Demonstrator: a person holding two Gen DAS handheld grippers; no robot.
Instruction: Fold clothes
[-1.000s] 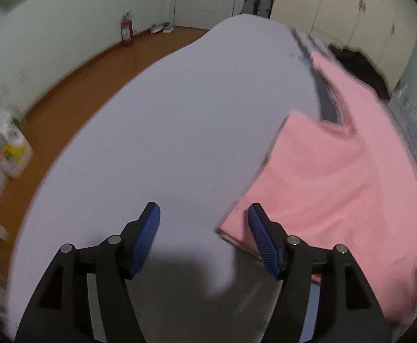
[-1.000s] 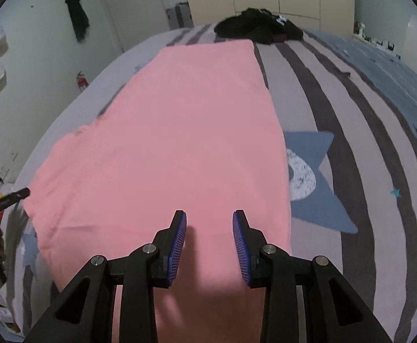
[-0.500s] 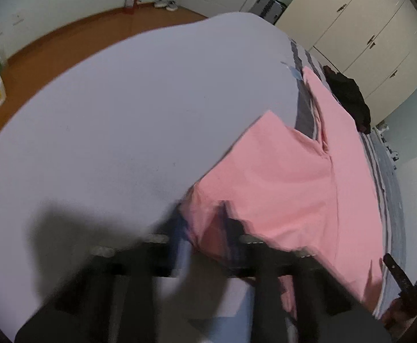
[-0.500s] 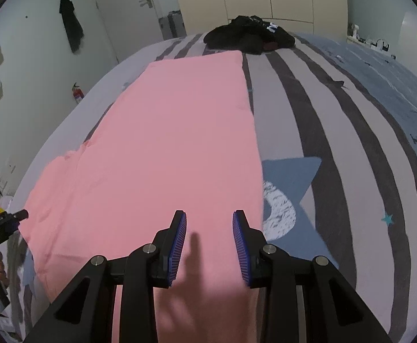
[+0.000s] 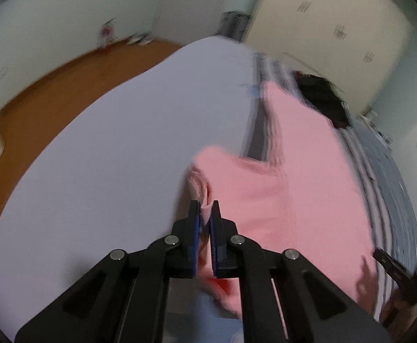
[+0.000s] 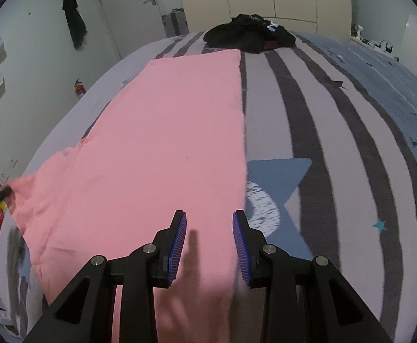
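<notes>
**On the bed: left claw pinches the pink cloth, right claw hangs empty**

On the bed [image 6: 337,131], a pink cloth [image 6: 165,143] lies spread flat, running from the near edge toward twelve o'clock in the right wrist view. Its right edge runs beside a dark stripe of the bedcover, and a blue star [image 6: 277,177] on the cover sits just past that edge at about three o'clock from the claw.

The left claw [image 5: 204,214] is nearly closed on a bunched corner of the cloth: pink fabric is pressed between the blue pads [image 5: 196,228] and rises in a fold just ahead of the tips, toward twelve o'clock. The rest of the cloth stretches away toward one and two o'clock. This view is blurred.

The right claw [image 6: 209,223] stands narrowly apart with nothing between its pads. It hovers above the near end of the cloth, close to the cloth's right edge, and whether it touches cannot be told.

A heap of black clothes [image 6: 248,35] lies at the far end of the bed, at twelve o'clock, just past the cloth's far edge.
</notes>
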